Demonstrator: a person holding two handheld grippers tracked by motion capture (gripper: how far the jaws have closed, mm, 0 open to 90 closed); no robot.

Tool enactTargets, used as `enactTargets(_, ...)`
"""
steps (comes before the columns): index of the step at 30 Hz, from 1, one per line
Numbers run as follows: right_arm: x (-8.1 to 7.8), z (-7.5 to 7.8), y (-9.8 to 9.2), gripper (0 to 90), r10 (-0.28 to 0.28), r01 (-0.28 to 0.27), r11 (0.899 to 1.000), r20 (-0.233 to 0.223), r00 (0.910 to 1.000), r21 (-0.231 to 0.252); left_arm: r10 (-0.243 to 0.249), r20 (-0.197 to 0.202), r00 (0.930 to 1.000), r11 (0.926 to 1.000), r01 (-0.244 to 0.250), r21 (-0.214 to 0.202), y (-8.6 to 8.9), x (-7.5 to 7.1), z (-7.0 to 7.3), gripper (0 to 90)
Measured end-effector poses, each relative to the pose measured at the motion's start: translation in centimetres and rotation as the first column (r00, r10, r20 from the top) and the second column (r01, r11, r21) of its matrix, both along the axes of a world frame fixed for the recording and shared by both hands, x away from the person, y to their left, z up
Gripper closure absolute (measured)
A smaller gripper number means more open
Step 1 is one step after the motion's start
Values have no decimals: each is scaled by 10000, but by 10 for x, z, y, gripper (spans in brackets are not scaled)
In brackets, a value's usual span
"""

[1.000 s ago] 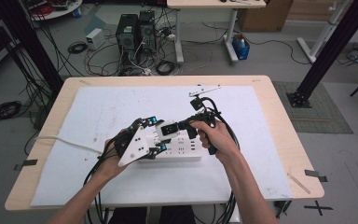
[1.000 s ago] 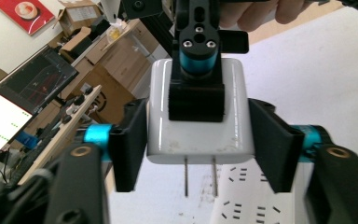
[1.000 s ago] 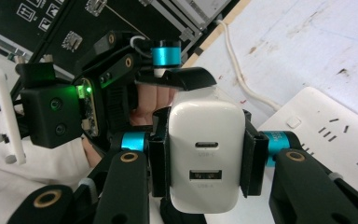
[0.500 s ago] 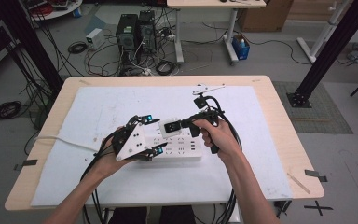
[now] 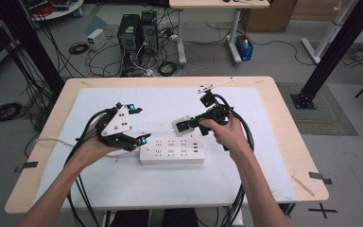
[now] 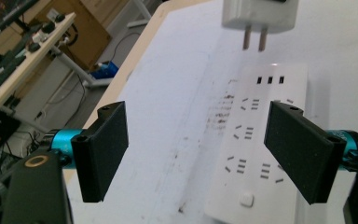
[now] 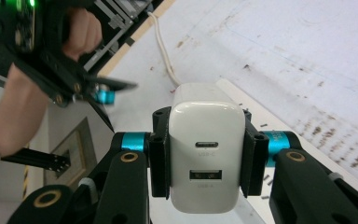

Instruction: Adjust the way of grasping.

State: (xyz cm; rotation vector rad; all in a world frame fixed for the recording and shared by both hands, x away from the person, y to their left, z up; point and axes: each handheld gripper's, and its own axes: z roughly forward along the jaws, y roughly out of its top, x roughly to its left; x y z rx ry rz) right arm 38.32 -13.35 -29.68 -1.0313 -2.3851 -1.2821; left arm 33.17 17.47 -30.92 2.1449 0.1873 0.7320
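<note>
1. Two hand-held grippers work above the bench (image 5: 274, 94).
2. Right hand-held gripper (image 7: 204, 154) clamps a white plastic USB charger (image 7: 205, 149), unplugged above the white power strip (image 5: 171, 150).
3. Left hand-held gripper (image 6: 205, 154), just opening, holds nothing.

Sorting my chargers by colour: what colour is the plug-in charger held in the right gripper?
White; the charger shows best in the right gripper view, clamped between the black fingers.

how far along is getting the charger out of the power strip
Done: the white charger is out, its two prongs bare in the air above the power strip, as the left gripper view shows. In hand: the right tool is clamped on the charger's sides; the left tool, jaws just opened with nothing between them, sits at the strip's left end. Left: probably setting the charger down on the table.
</note>
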Motion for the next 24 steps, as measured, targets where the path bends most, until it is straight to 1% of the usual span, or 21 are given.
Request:
enactTargets(2, 0, 1, -1, 623, -56, 57, 10000, 89, 9999, -81, 89, -137, 9999, 10000, -88, 36, 7, 4, 2, 219)
enactTargets(4, 0, 2, -2, 623, -122, 124, 9997, 115, 9999, -207, 190, -80, 9998, 9998, -189, 102, 11, 5, 3, 219)
enactTargets(6, -1, 2, -3, 623, -181, 187, 9993, 170, 9997, -328, 250, -156, 9996, 9997, -249, 82, 15, 6, 4, 219)
enactTargets(8, -1, 3, -2, 624, -180, 189, 9991, 231, 9996, -387, 278, -143, 9995, 9996, -276, 112, 17, 7, 5, 219)
enactTargets(9, -1, 3, -3, 623, -162, 173, 9990, 277, 9995, -413, 263, -217, 9994, 9995, -259, 162, 19, 7, 6, 219)
enactTargets(11, -2, 5, -3, 623, -209, 227, 9982, 322, 9993, -552, 266, -498, 9984, 9992, -250, 308, 20, 9, 5, 208)
enactTargets(12, -3, 6, -3, 623, -206, 229, 9976, 355, 9992, -654, 286, -805, 9963, 9986, -249, 465, 21, 11, 4, 178)
enactTargets(15, -3, 8, -3, 623, -252, 332, 9916, 653, 9976, -1251, 234, -1165, 9929, 9967, -142, 793, 24, 15, 2, 175)
enactTargets(16, -3, 8, -3, 623, -252, 332, 9916, 653, 9976, -1251, 234, -1165, 9929, 9967, -142, 793, 24, 15, 2, 174)
enactTargets(17, -3, 9, -4, 623, -289, 397, 9886, 758, 9967, -1454, 236, -1428, 9895, 9950, -94, 992, 26, 16, 0, 174)
enactTargets(18, -4, 10, -5, 623, -333, 477, 9839, 857, 9958, -1725, 265, -1428, 9894, 9950, -123, 994, 26, 16, -1, 174)
enactTargets(21, -4, 11, -7, 623, -330, 498, 9808, 909, 9953, -1883, 343, -1891, 9814, 9920, -105, 1254, 30, 19, -3, 174)
enactTargets(22, -4, 11, -7, 623, -354, 545, 9797, 1008, 9943, -1932, 393, -2095, 9770, 9912, -115, 1322, 31, 21, -4, 174)
enactTargets(23, -5, 12, -8, 623, -390, 585, 9776, 993, 9943, -2023, 452, -2396, 9698, 9898, -111, 1418, 33, 23, -6, 174)
enactTargets(24, -5, 13, -9, 623, -393, 608, 9750, 1036, 9938, -2136, 486, -2519, 9665, 9884, -103, 1513, 34, 25, -7, 174)
